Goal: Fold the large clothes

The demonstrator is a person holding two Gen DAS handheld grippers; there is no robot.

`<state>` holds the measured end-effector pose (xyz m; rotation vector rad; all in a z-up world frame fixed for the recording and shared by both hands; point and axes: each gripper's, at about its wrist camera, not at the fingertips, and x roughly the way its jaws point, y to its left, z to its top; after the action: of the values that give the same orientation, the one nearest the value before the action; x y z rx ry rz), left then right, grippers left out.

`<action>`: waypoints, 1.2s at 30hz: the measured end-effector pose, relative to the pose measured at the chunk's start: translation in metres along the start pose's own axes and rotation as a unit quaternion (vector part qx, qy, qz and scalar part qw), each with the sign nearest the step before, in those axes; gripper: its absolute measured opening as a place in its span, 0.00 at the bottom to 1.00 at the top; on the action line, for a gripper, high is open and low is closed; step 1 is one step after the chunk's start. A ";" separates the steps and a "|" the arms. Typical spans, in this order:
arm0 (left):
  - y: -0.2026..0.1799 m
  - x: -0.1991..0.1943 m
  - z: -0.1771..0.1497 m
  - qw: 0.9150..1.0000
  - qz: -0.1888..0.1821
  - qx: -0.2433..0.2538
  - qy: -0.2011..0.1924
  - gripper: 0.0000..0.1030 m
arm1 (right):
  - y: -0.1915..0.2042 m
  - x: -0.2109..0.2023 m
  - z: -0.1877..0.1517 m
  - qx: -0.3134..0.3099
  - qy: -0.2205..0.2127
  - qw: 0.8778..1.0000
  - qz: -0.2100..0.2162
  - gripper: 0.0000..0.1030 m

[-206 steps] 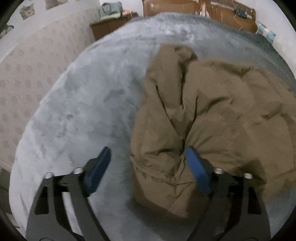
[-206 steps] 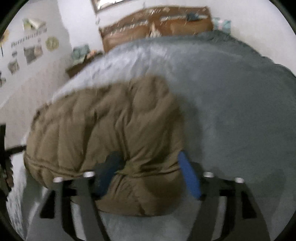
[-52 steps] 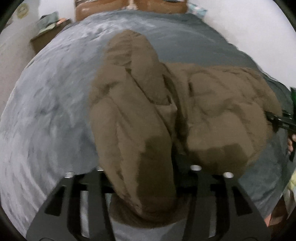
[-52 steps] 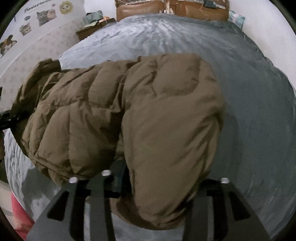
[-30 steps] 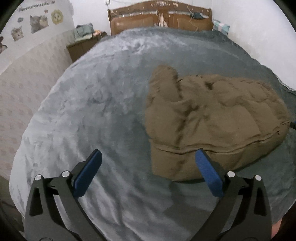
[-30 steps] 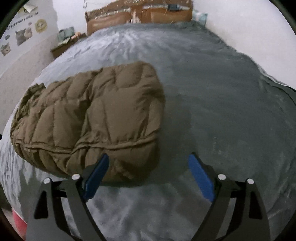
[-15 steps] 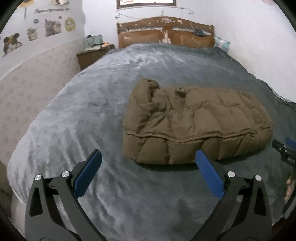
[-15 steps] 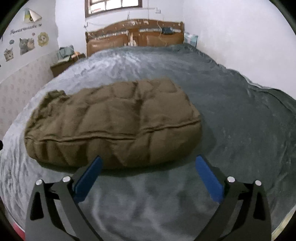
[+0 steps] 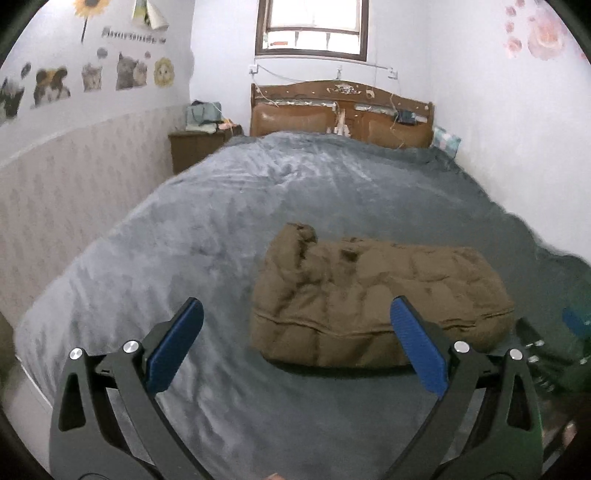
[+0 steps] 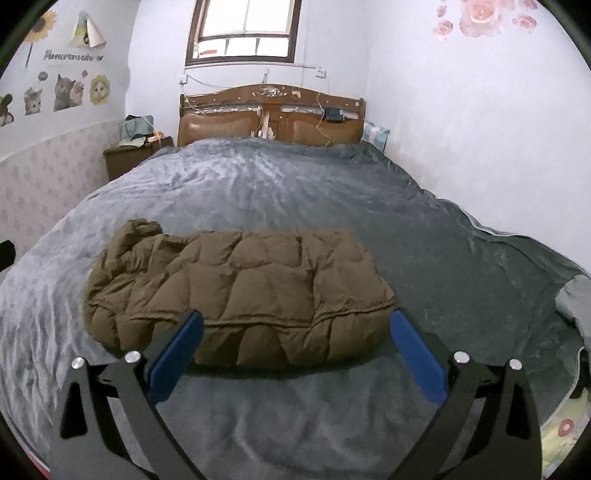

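Both tongs stand spread wide with nothing between their blue pads; the right tongs (image 10: 295,345) have just been opening. Left tongs (image 9: 297,345) hover over the near part of the bed (image 9: 229,221), and so do the right ones. A brown puffy coat (image 10: 240,291) lies folded into a long bundle across the grey bed cover, apart from both tongs. At the far end stands a wooden headboard (image 10: 271,118), with a window (image 10: 245,29) above it.
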<state>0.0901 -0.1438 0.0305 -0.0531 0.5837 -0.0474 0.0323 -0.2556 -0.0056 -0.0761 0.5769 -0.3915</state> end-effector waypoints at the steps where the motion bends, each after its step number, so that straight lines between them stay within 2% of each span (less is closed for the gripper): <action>1: -0.002 -0.001 -0.002 1.000 -0.010 -0.001 0.002 0.97 | 0.004 -0.007 -0.002 -0.002 0.000 1.000 0.004 0.98; 4: -0.004 -0.008 -0.011 0.999 -0.038 -0.003 0.011 0.97 | 0.008 -0.021 -0.004 0.006 -0.003 1.000 0.027 0.98; 8: -0.007 -0.011 -0.017 1.000 -0.021 0.006 0.007 0.97 | 0.014 -0.033 -0.009 -0.001 0.004 0.999 0.042 0.98; 18: -0.021 -0.027 -0.017 0.999 0.008 0.042 -0.012 0.97 | 0.008 -0.052 -0.007 0.018 -0.001 0.999 0.030 0.98; 33: -0.026 -0.037 -0.009 0.999 -0.012 0.031 -0.007 0.97 | -0.008 -0.067 -0.001 0.031 -0.009 0.999 0.029 0.98; 36: -0.025 -0.039 -0.008 1.000 -0.007 0.027 -0.010 0.97 | -0.010 -0.070 0.001 0.035 -0.014 0.999 0.032 0.98</action>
<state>0.0523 -0.1665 0.0465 -0.0049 0.5625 -0.0765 -0.0247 -0.2379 0.0331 0.0036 0.5366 -0.3467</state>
